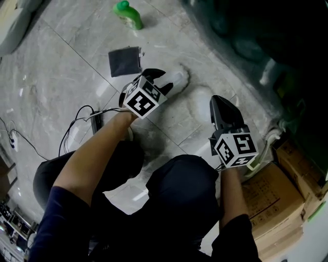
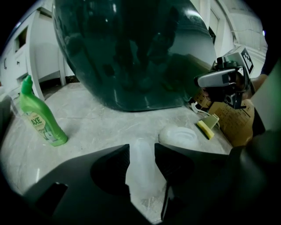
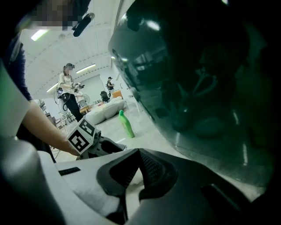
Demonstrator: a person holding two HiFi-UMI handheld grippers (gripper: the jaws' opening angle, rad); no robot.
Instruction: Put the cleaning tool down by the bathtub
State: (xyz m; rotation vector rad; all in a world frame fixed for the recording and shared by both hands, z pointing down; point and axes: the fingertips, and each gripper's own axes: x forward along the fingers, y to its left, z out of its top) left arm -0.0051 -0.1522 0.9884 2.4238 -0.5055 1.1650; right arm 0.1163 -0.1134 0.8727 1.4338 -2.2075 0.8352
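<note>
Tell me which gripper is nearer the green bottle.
Left. In the head view the left gripper is below and right of the bottle; the right gripper sits farther off, lower right, by the bathtub.

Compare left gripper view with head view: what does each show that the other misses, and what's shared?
Left gripper view only: the left gripper with its jaws apart and the white cleaning tool in the gap, plus the label on the green bottle.
Head view only: the dark cloth on the floor, the cables, and the person's forearms and knees.
Both: the tool, the bottle, the dark bathtub, the right gripper and the cardboard boxes.
</note>
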